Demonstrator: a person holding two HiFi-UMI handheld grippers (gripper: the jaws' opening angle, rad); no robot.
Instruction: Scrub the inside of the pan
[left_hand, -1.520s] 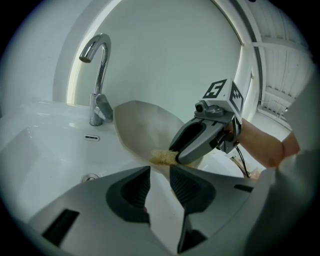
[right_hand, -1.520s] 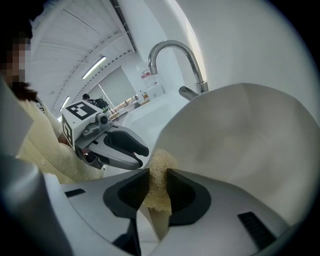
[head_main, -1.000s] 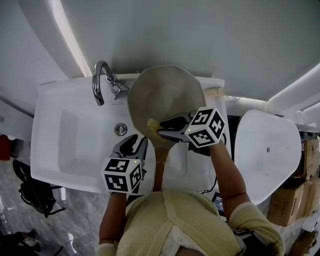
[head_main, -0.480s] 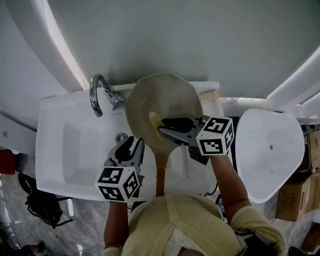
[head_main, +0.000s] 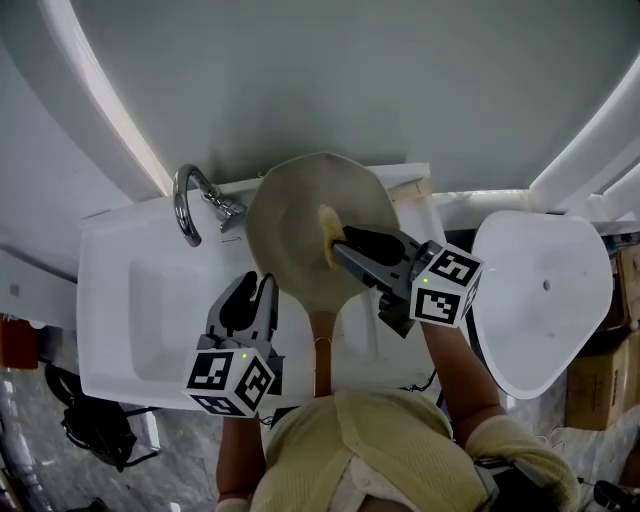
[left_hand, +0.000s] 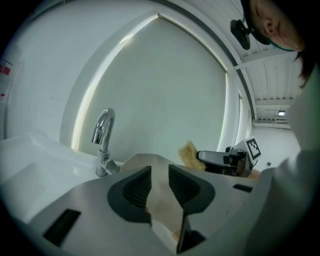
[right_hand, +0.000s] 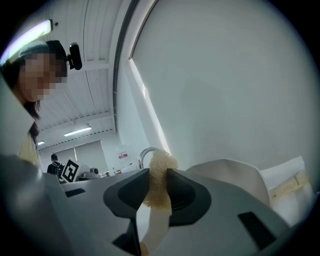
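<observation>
"Where's the pan (head_main: 300, 215)?"

"Tilted up over the sink's (head_main: 105, 300) back-right corner, nr the tap (head_main: 186, 200)."

"And the claws?"

"Right gripper (head_main: 336, 246) clamped on yellow sponge (head_main: 327, 224), against pan's inside. Left gripper (head_main: 252, 292): jaws apart, just been closing a bit, w/ the handle (head_main: 320, 345) showing in the gap, pads not pressing it."

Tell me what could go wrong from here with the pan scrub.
1. The left tongs, which have just been closing, stand apart and clamp nothing. The handle only shows through their gap, so the unheld pan may slide on the sink when pushed.
2. The right tongs pinch only part of the sponge. It could twist out and let the hard tips scrape the pan.
</observation>
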